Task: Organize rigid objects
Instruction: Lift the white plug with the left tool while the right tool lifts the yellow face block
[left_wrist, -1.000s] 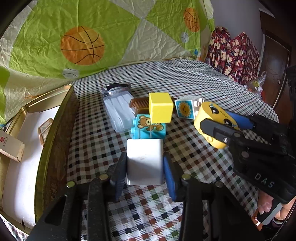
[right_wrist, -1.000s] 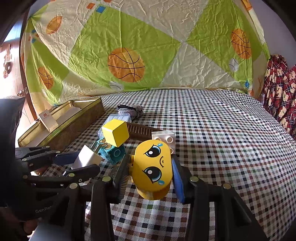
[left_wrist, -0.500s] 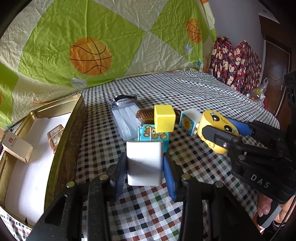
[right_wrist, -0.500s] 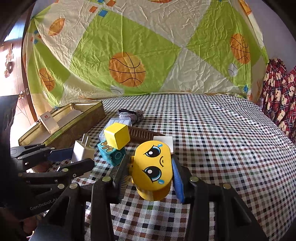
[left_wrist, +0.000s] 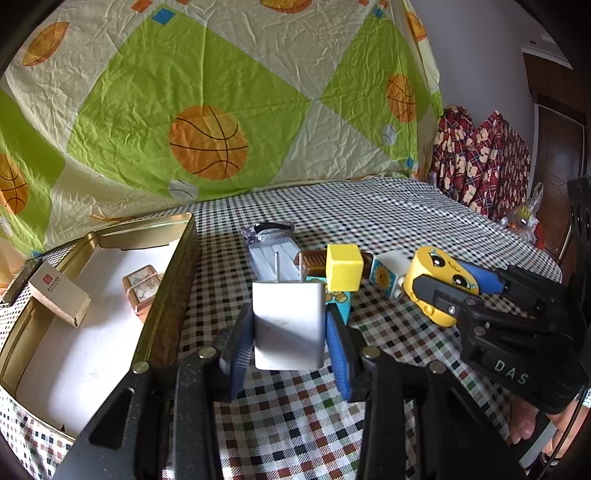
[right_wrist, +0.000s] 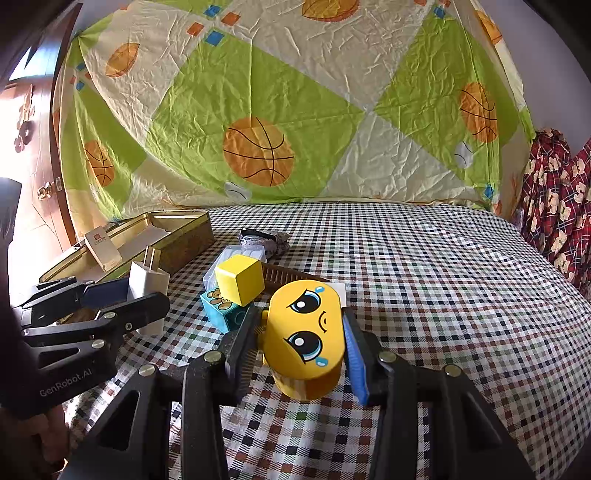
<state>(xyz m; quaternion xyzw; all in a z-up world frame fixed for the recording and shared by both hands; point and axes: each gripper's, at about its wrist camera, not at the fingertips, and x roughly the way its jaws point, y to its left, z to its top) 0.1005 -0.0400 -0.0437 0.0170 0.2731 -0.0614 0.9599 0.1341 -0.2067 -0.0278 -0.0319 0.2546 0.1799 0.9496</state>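
Left gripper (left_wrist: 289, 328) clamped a white plug adapter (left_wrist: 288, 325), smooth plastic block, two metal prongs up; its underside was hidden behind the pads. Gold tin box (left_wrist: 168, 280) sat just left of it, cut off by the frame. Right gripper (right_wrist: 300, 345) gripped a glossy yellow face toy (right_wrist: 304, 341), rounded; base half hidden. Yellow cube (right_wrist: 239, 278) perched ahead-left on a teal bear block (right_wrist: 221, 308), partly covered.

Checked tablecloth (left_wrist: 388, 218), gold tin (left_wrist: 162, 306), clear case (left_wrist: 273, 258), toy blocks (left_wrist: 343, 273)
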